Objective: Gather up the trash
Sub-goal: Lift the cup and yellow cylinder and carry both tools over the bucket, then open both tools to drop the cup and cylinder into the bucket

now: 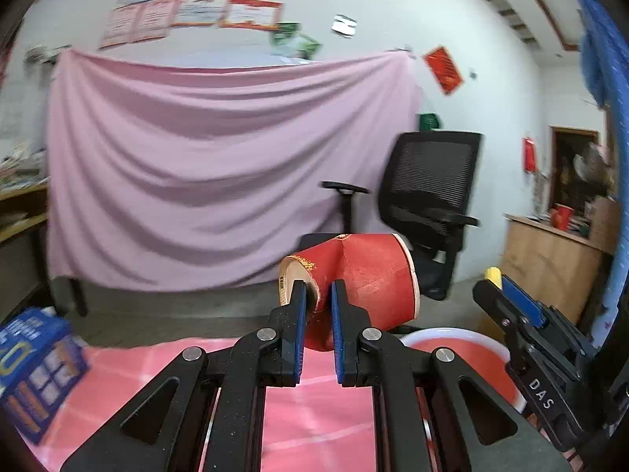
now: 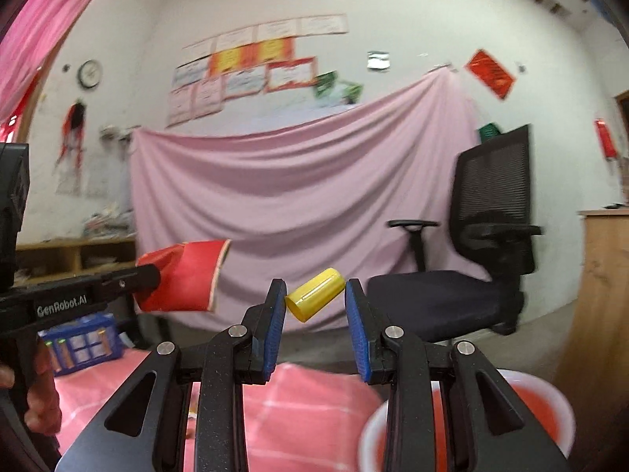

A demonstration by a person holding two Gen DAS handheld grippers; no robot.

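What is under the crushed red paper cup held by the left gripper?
Below the crushed red paper cup lie the pink checked tablecloth and, to its right, the red basin with a white rim. The gripper hides what sits directly beneath.

Left gripper (image 1: 318, 295) squeezing a squashed red paper cup (image 1: 354, 283), right gripper (image 1: 511, 295) beside it, red basin (image 1: 471, 344) below, pink checked cloth (image 1: 129, 369), blue box (image 1: 35, 365)

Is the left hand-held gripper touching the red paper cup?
Touching. The left wrist view shows the left hand-held gripper with both blue pads pinching the crushed wall of the red paper cup.
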